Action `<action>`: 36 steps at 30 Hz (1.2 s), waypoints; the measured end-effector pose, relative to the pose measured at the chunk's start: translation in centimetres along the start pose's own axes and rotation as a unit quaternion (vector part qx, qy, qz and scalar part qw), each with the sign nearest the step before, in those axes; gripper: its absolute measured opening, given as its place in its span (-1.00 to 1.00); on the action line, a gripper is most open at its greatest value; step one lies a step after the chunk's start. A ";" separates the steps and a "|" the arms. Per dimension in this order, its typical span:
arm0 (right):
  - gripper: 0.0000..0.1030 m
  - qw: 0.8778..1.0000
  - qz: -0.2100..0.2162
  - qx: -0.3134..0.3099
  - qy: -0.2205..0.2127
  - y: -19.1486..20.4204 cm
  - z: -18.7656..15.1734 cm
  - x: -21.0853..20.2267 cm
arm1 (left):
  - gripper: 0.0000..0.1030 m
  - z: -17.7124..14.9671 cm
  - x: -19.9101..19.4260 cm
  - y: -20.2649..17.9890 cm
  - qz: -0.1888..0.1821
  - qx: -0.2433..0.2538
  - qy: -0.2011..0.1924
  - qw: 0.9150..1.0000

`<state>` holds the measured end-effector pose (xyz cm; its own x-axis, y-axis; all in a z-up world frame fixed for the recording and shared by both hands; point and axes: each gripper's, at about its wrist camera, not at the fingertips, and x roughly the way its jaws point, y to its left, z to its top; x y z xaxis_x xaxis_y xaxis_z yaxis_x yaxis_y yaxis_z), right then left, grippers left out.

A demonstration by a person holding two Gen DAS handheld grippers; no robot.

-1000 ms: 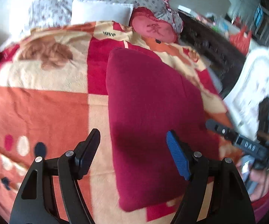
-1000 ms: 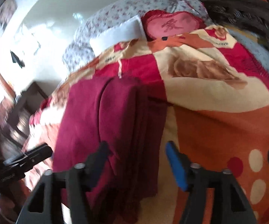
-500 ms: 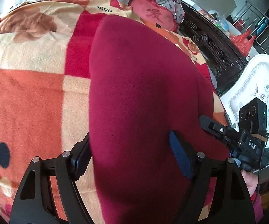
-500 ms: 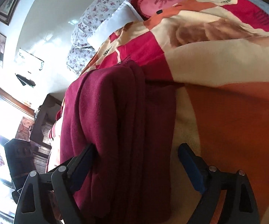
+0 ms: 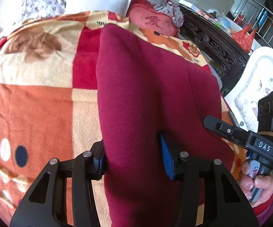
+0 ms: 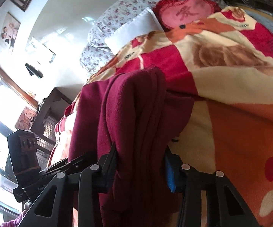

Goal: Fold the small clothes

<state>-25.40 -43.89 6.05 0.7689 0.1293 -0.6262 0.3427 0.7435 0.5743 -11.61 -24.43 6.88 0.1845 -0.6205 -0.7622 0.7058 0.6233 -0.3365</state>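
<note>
Soft blanket point(image 5: 32, 104) with orange, red and cream squares covers the bed, and I see lots of bare blanket on the left side of the left wrist view. My left gripper point(image 5: 132, 158) is clamped on the near edge of the dark red cloth point(image 5: 146, 87), which fills the middle of the frame and runs up toward the pink heart pillow point(image 5: 153, 22) at the top. In the right wrist view my right gripper point(image 6: 140, 162) pinches the bunched folds of the same cloth point(image 6: 132, 113) at the bottom middle. Open blanket point(image 6: 240, 128) spreads to the right there. A white pillow point(image 6: 134, 30) lies near the top.
</note>
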 end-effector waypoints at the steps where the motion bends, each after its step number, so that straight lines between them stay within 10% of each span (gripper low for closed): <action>1: -0.20 1.000 0.000 -0.003 0.000 0.6 -0.2 -0.3 | -0.09 -0.1 -0.6 -0.1 0.002 0.003 -0.004 1.000; 14: -0.21 0.997 0.054 -0.022 0.051 7.2 -5.5 0.3 | -0.11 -5.2 -9.1 3.9 0.044 -0.014 0.000 0.999; 23: 0.07 0.996 -0.043 -0.024 0.073 6.8 -8.6 1.4 | -0.03 -9.4 -8.1 6.7 0.078 -0.045 0.035 0.995; 28: -0.02 0.994 -0.025 -0.107 0.023 11.4 -7.8 -1.9 | 0.00 -9.1 -10.2 6.2 0.127 -0.023 -0.006 0.992; 36: -0.19 0.966 -0.056 -0.236 0.091 14.7 -11.1 2.4 | 0.04 -9.1 -9.5 6.1 0.141 -0.010 0.001 0.990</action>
<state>-24.52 -25.36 7.17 0.6198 0.1122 -0.7767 0.1000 0.9704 0.2200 -15.26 -10.42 7.04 0.3710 -0.4204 -0.8280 0.6126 0.7809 -0.1220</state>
